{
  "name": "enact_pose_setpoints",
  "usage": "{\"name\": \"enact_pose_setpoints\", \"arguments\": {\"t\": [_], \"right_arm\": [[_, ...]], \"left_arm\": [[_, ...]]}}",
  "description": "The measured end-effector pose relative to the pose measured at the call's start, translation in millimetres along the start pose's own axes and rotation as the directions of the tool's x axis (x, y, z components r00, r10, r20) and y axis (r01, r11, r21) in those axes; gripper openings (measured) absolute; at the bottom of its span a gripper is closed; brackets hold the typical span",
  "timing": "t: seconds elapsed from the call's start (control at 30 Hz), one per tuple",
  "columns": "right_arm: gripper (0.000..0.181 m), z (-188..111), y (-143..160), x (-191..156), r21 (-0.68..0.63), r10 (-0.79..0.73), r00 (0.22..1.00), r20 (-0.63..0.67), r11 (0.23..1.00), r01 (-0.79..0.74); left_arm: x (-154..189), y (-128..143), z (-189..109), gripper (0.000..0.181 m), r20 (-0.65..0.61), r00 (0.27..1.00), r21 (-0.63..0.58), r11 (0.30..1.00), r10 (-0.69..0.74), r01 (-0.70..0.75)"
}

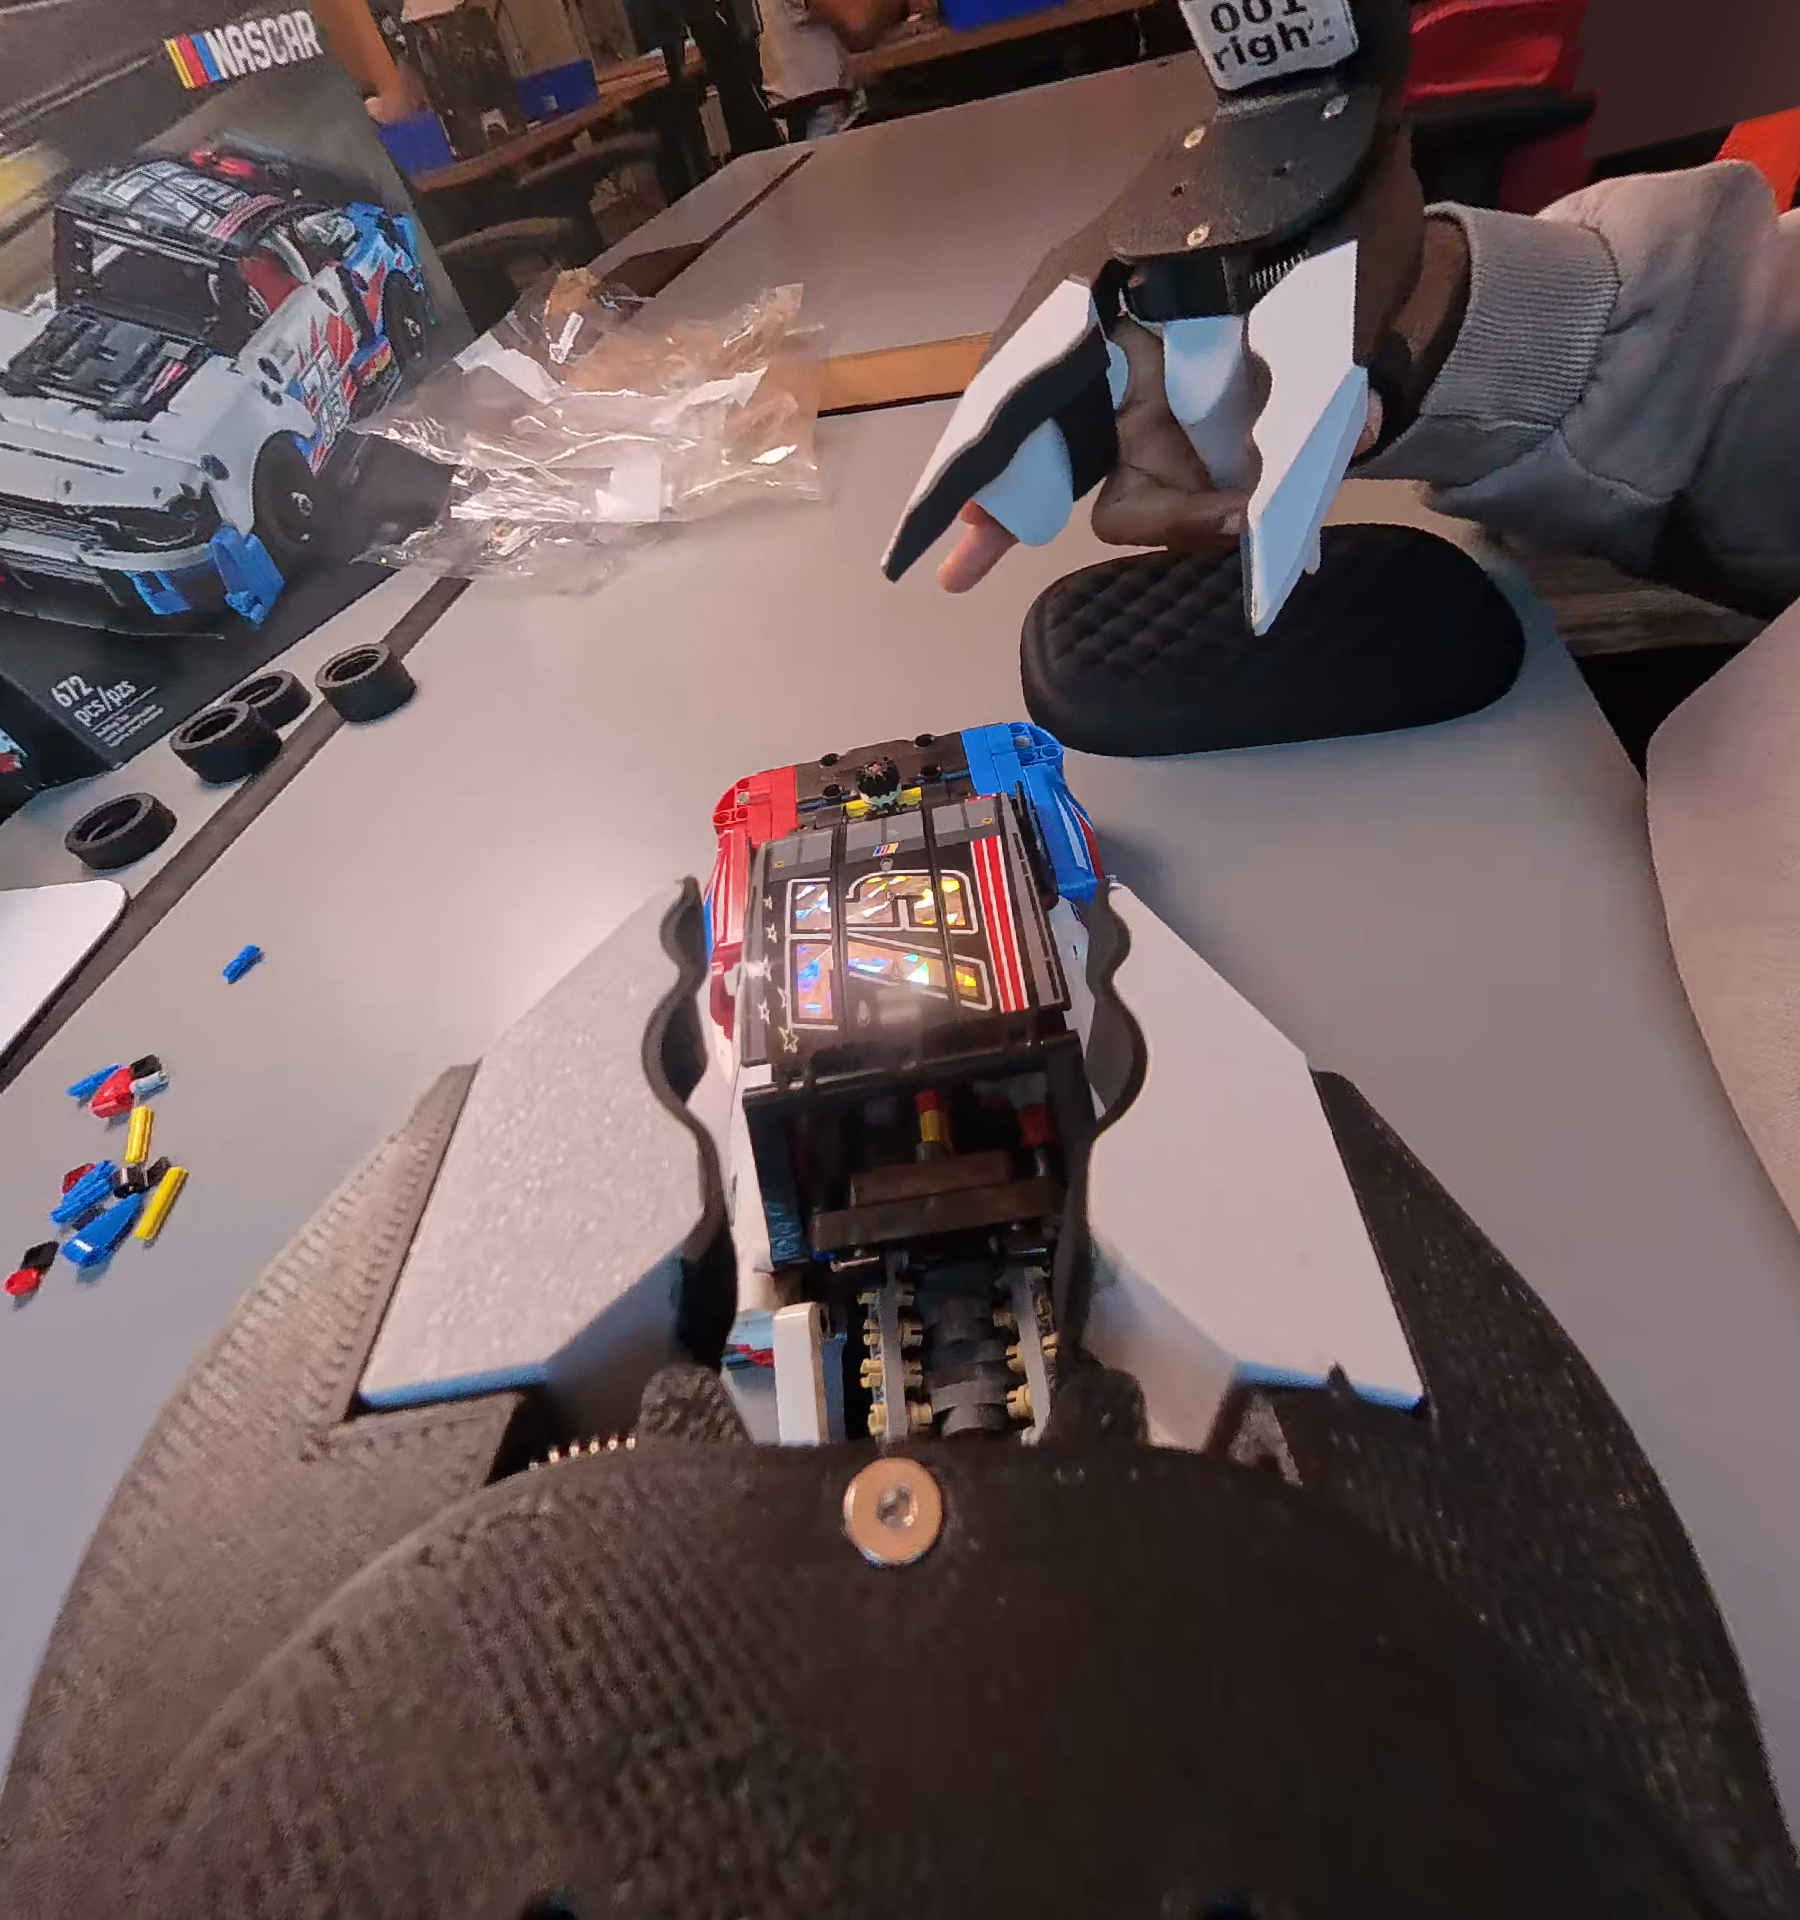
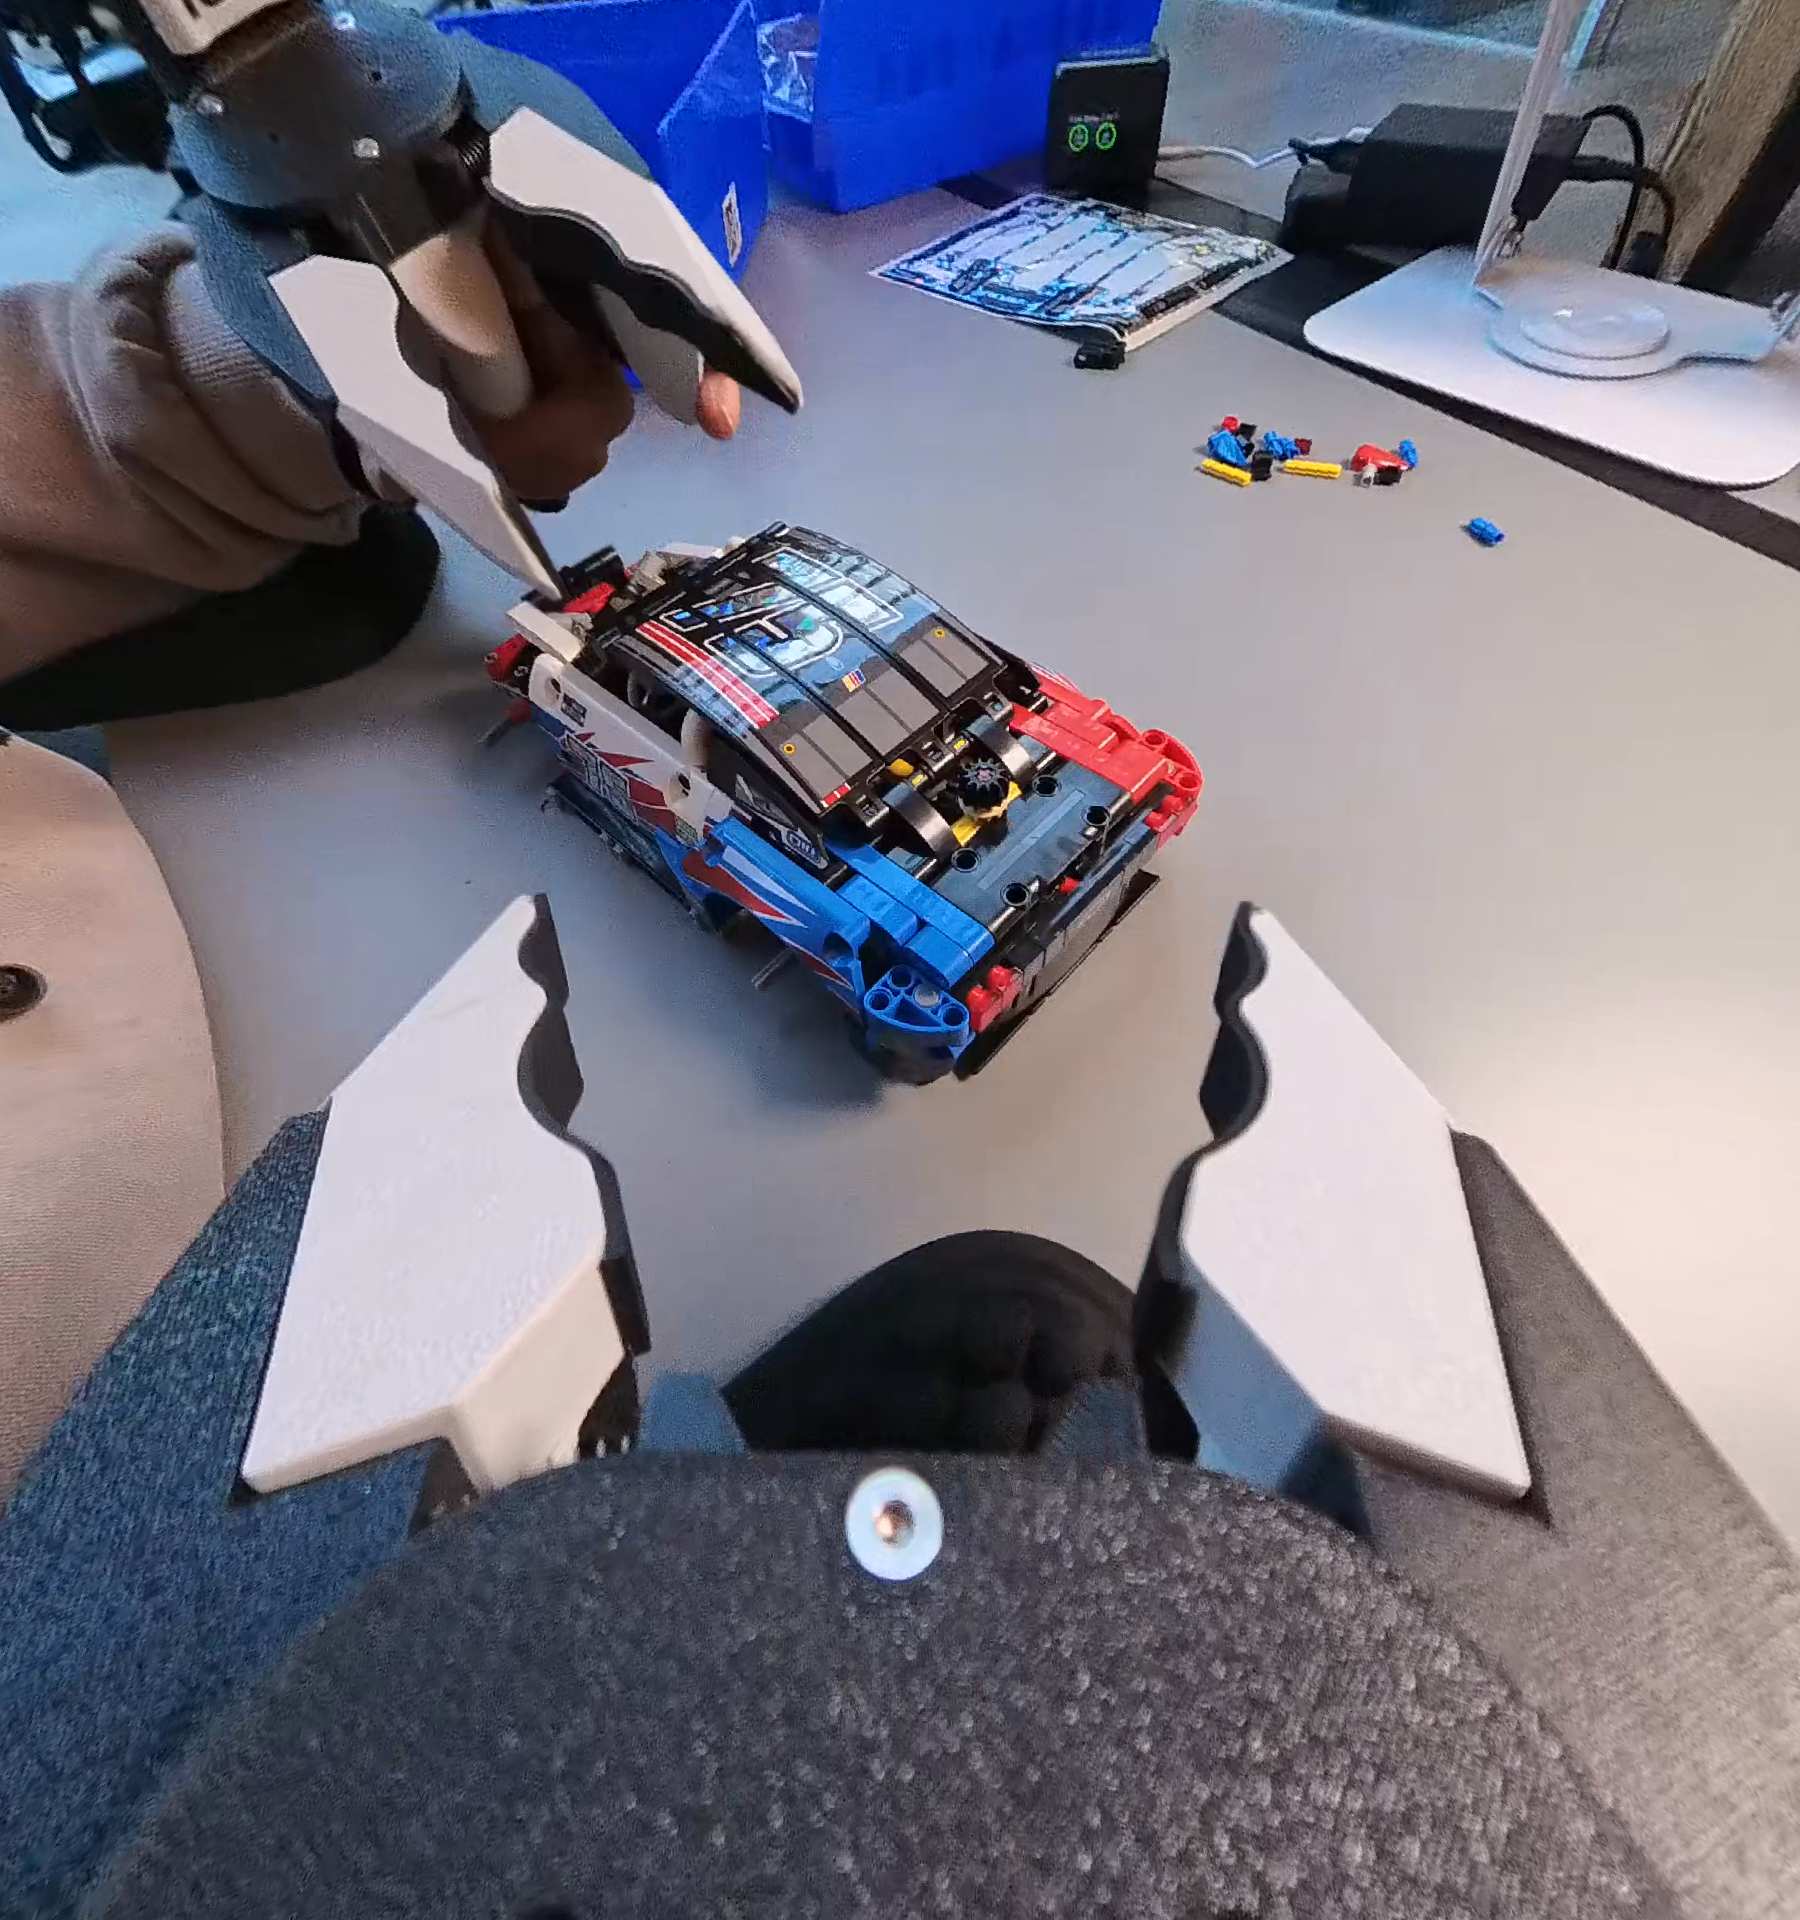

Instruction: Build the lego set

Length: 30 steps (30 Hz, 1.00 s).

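One toy car sits on the grey table. The left gripper straddles its body, fingers beside both flanks; whether they clamp it, I cannot tell. The right gripper hovers wide open, empty, near the car. Four black tyres lie beside one box; one lone blue piece lies near a pile of small parts.

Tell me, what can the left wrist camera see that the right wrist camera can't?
Only the left wrist view shows the set's box, four loose black tyres and empty plastic bags. Only the right wrist view shows blue bins and the instruction booklet. Both show the lego car, the small loose pieces, the left gripper around the car, and the open right gripper.
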State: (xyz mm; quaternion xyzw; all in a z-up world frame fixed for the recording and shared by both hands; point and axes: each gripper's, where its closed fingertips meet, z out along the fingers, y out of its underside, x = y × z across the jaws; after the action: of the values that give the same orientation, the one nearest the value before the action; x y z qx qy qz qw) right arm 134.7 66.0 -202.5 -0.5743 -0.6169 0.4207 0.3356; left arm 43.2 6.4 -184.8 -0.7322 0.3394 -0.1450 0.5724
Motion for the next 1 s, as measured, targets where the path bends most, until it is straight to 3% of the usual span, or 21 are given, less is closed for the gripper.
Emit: {"name": "enact_pose_setpoints", "arguments": {"t": [0.17,0.33,0.53,0.6,0.63,0.77,1.0], "right_arm": [[0.12,-1,10,11,-0.03,0.015,1.0,-0.016,0.999,-0.016],[0.115,-1,14,17,-0.015,0.044,0.999,-0.021,0.999,-0.044],[0.11,6,21,16,-0.028,0.064,0.998,-0.017,0.998,-0.065],[0.108,11,27,15,-0.065,0.054,0.998,-0.016,0.996,-0.055],[0.107,13,30,15,-0.087,0.047,0.999,-0.021,0.995,-0.049],[0.098,15,36,16,-0.129,0.04,0.999,-0.023,0.991,-0.043],[0.091,14,41,12,-0.156,0.111,0.993,0.037,0.982,-0.104]], "left_arm": [[-19,-2,-10,0.081,0.051,0.992,-0.011,0.993,-0.116,0.117],[-21,10,-8,0.097,0.038,0.967,-0.123,0.959,-0.254,0.256],[3,41,18,0.107,0.013,0.977,-0.385,0.901,-0.211,0.2],[4,50,27,0.104,0.007,0.981,-0.452,0.874,-0.196,0.178],[3,54,30,0.094,0.009,0.985,-0.475,0.866,-0.175,0.158],[4,48,35,0.085,-0.028,0.989,-0.471,0.875,-0.144,0.114],[4,45,29,0.085,-0.042,0.995,-0.382,0.921,-0.096,0.073]]}}
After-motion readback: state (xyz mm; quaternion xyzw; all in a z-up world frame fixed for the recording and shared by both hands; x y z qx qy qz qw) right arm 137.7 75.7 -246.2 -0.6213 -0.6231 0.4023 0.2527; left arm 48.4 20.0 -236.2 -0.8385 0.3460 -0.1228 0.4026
